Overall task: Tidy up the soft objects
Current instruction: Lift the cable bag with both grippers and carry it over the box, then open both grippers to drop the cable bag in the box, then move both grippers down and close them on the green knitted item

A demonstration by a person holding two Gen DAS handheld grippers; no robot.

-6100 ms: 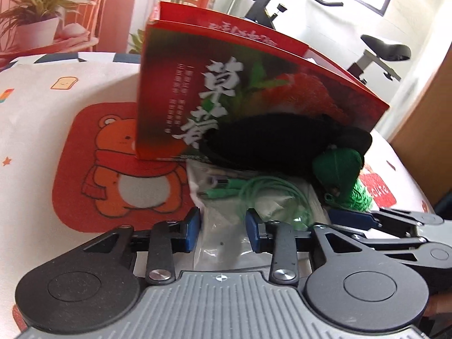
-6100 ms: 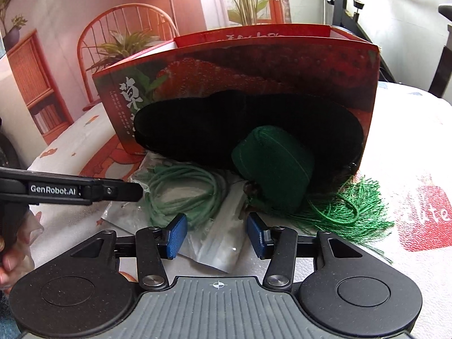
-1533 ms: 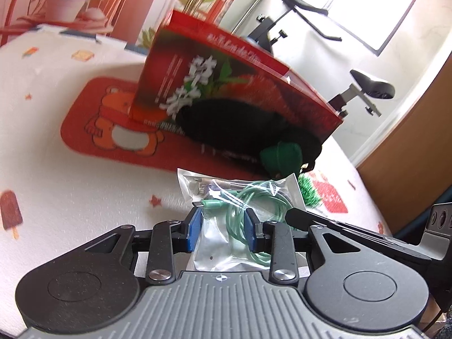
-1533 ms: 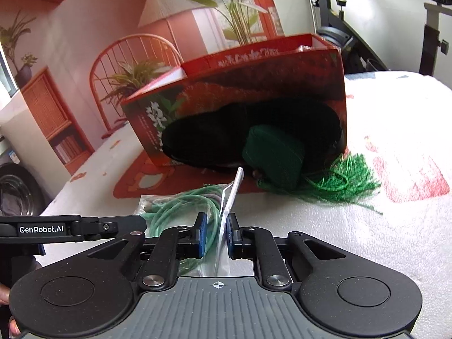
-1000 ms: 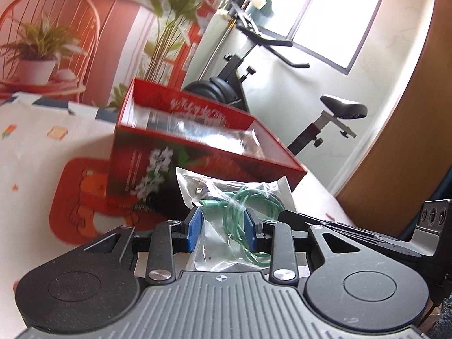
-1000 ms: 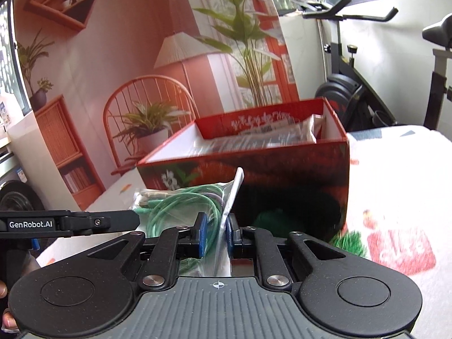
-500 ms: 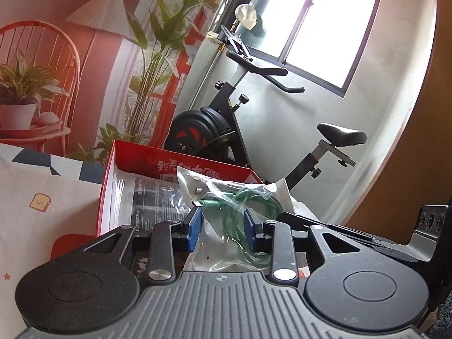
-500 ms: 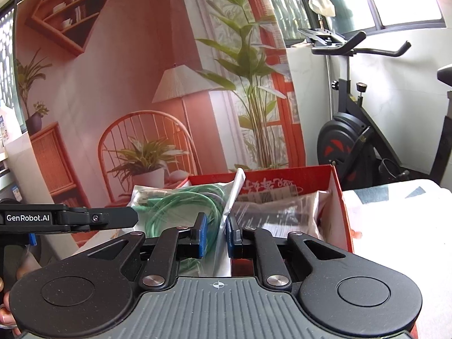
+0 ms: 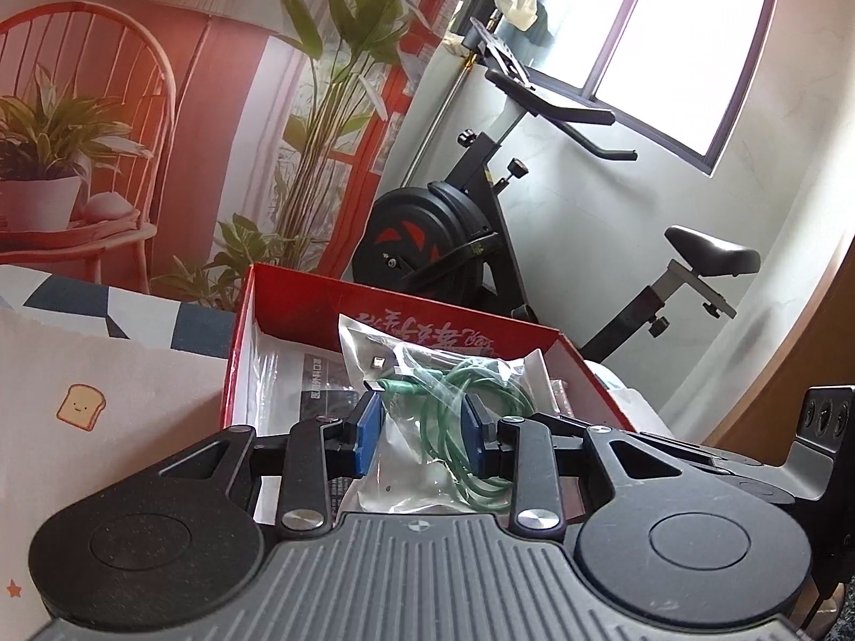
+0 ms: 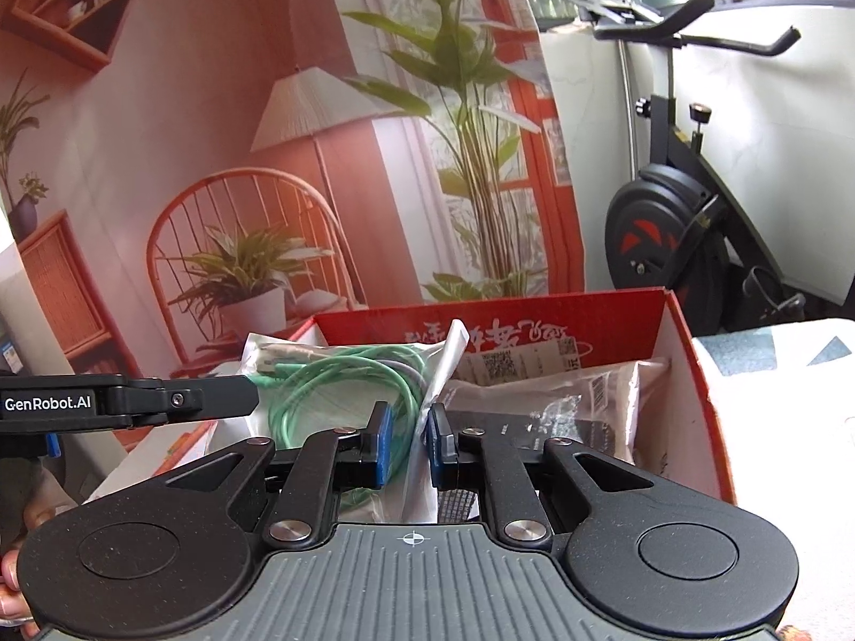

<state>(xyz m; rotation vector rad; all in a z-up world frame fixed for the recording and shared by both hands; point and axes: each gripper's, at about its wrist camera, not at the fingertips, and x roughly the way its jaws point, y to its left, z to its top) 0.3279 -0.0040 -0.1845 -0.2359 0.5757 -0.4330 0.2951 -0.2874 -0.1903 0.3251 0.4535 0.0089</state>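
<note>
A clear plastic bag of coiled green cable hangs in the air over the open red box. My right gripper is shut on the bag's edge and carries it. My left gripper is open, its blue pads either side of the bag; I cannot tell if they touch it. The red box holds other plastic-wrapped packs. The black and green soft items are out of view.
A white patterned tablecloth lies left of the box. An exercise bike stands behind the box. A wall backdrop with a chair and plants is behind the table.
Both grippers rose with the bag and moved forward, from table level in front of the box to above its open top. The right gripper closed on the bag's edge earlier.
</note>
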